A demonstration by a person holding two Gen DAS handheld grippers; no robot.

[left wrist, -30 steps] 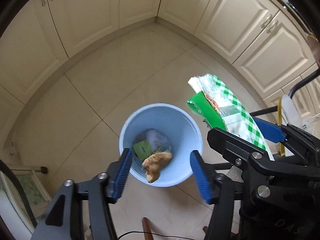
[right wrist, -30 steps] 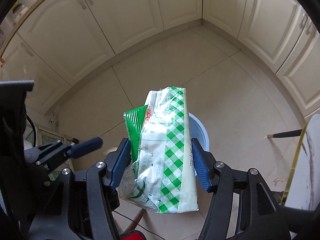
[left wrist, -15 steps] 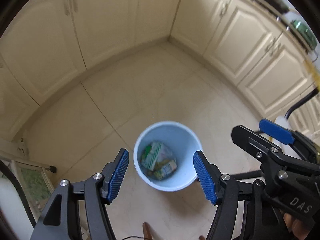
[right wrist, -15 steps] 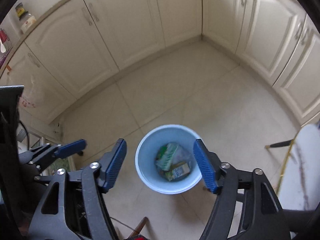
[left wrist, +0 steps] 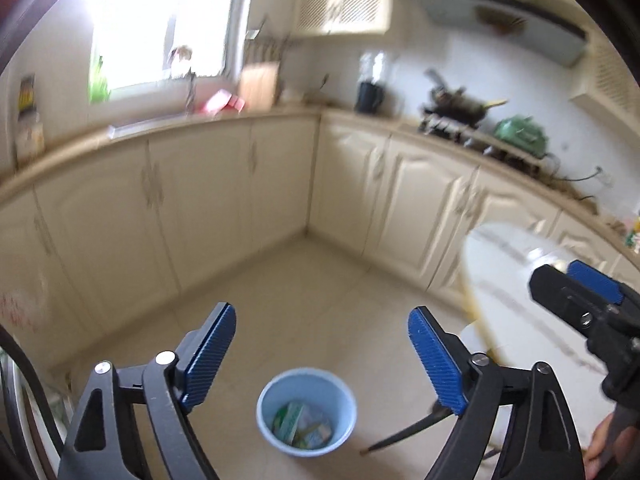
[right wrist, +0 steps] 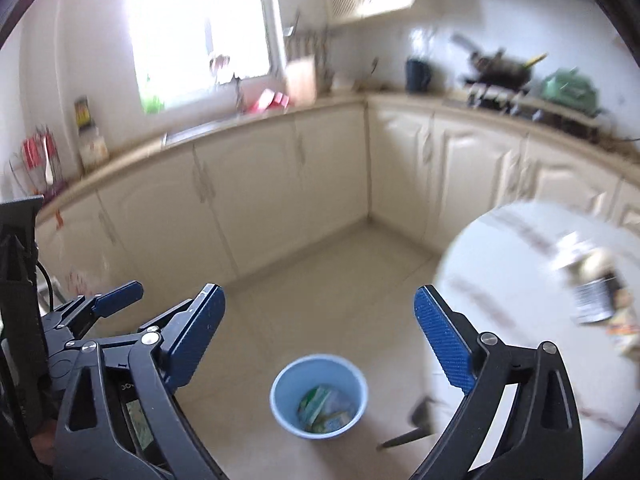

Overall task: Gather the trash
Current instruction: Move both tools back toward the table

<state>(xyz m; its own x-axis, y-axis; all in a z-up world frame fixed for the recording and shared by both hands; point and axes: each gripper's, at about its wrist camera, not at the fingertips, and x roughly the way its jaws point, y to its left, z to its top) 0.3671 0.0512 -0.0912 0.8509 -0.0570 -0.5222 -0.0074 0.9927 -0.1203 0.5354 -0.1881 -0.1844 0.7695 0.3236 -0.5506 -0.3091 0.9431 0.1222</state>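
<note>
Both your left gripper (left wrist: 322, 354) and right gripper (right wrist: 320, 334) have just spread wide, nothing between them. The wrappers (right wrist: 326, 408) lie in the blue bin (right wrist: 280, 394) on the floor; the table's (right wrist: 500, 264) blurred jar (right wrist: 596, 296) (likely rigid, slippery) wants a mid-body grip.

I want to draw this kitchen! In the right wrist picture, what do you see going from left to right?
Left hand-held gripper → blue bin with wrappers inside → round white table → blurry jar on the table.
</note>
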